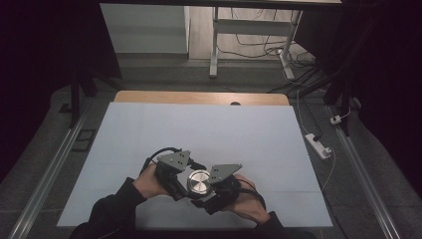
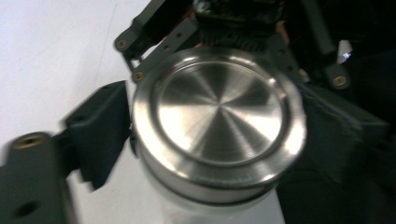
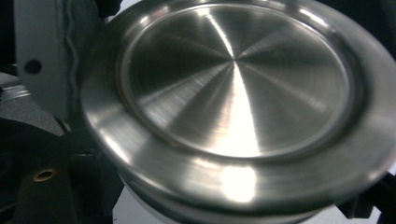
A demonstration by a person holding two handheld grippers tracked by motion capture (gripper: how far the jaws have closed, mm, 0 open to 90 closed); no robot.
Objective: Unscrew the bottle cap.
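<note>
A round jar with a brushed steel lid is held just above the white table near its front edge. My left gripper is shut on it from the left and my right gripper from the right. In the left gripper view the lid sits between my black jaws, which press its sides just under the rim; a pale body shows below. The right gripper stands behind it. In the right gripper view the steel lid is very close, with dark jaw parts at the lower corners.
A white sheet covers the table, with a wooden strip at its far edge. Metal rails run along both sides. A white power strip and cables lie on the floor at the right. Desk legs stand beyond.
</note>
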